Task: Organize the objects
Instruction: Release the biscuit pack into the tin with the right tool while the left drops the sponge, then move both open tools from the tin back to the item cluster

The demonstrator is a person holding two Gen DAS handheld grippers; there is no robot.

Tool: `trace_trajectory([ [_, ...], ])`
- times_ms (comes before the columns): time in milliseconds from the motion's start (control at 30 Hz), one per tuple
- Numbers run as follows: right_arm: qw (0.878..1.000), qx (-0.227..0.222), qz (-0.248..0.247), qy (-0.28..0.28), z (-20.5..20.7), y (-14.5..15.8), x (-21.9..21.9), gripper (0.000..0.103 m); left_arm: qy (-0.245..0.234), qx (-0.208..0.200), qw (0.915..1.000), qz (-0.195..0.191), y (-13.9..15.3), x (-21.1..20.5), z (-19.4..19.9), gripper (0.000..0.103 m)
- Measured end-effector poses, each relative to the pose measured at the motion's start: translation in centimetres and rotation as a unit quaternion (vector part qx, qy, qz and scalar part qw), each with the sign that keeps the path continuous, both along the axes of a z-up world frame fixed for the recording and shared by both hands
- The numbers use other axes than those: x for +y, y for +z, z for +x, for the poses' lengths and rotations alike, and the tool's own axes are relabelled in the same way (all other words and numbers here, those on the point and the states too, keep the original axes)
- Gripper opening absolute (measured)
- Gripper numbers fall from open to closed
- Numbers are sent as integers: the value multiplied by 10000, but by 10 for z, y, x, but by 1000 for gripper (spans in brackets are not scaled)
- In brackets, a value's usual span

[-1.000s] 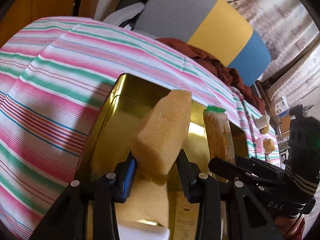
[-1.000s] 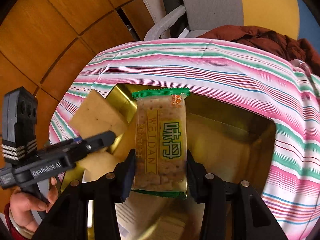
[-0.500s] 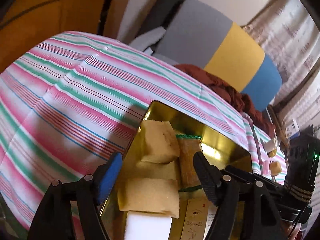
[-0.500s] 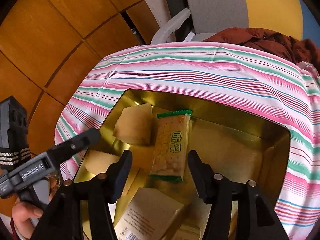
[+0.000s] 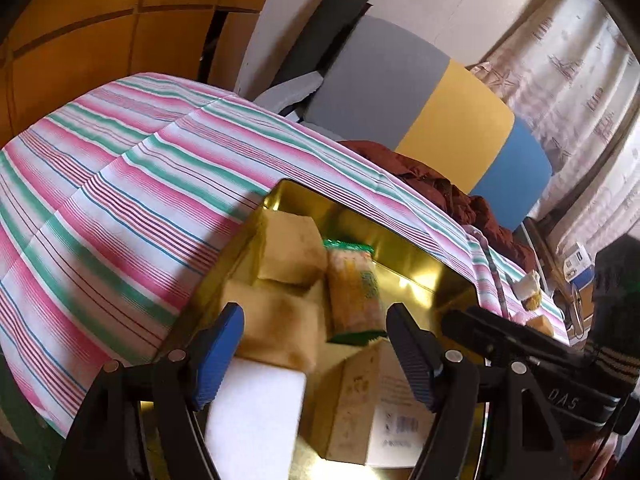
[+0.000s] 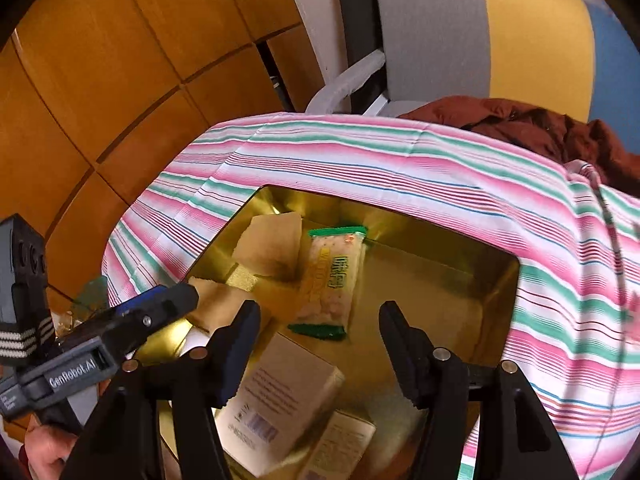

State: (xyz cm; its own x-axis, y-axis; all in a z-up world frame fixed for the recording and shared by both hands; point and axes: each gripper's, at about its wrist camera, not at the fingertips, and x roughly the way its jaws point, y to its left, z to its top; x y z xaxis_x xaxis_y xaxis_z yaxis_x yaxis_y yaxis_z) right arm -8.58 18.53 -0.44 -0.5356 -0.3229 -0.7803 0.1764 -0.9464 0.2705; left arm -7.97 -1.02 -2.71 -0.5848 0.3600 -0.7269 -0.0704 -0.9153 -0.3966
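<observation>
Left wrist view: left gripper (image 5: 312,334) hangs over the gold tin (image 5: 424,258), fingers spread wide with nothing between them.
Striped cloth: the pink, green and white striped cloth (image 5: 120,200) covers the worktop and fills the 9 o'clock half of this view.
Sponges: upper sponge (image 5: 290,250) lies in the tin's far corner toward 11 o'clock; a second sponge (image 5: 276,328) sits nearer, just at 6 o'clock of it, the two overlapping.
White block: a white block (image 5: 254,416) lies below the second sponge, touching it, blurred.
Cracker packet: the cracker packet (image 5: 352,292) lies flat in the tin, just at 3 o'clock of the upper sponge, green-edged ends toward 12 and 6.
Carton: a beige carton (image 5: 368,396) sits at 6 o'clock of the packet, close to it.
Right wrist view: right gripper (image 6: 316,338) is over the same tin (image 6: 440,280), fingers wide apart and empty.
Left gripper seen here: it enters at 8 o'clock (image 6: 132,320).
Packet here: cracker packet (image 6: 332,276) lies free on the tin floor, beyond the fingertips, with a sponge (image 6: 272,246) at its 9 o'clock side.
Cartons here: beige carton (image 6: 280,396) at 6 o'clock, a smaller carton (image 6: 340,446) beside it.
Background: a grey, yellow and blue chair (image 6: 480,40) stands at 12 o'clock, with a brown garment (image 6: 520,124) behind the worktop's far edge.
</observation>
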Motion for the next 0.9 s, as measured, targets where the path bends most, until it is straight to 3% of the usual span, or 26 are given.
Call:
trace_trajectory([
  [200, 9998, 133, 65, -160, 18, 10, 19, 65, -392, 213, 9981, 430, 5, 21, 22, 75],
  [533, 9961, 252, 227, -809, 58, 16, 82, 74, -1218, 539, 9911, 39, 15, 83, 50, 75],
  [900, 9870, 74, 206, -1593, 95, 1, 167, 74, -2215, 545, 9732, -290, 15, 158, 80, 75],
])
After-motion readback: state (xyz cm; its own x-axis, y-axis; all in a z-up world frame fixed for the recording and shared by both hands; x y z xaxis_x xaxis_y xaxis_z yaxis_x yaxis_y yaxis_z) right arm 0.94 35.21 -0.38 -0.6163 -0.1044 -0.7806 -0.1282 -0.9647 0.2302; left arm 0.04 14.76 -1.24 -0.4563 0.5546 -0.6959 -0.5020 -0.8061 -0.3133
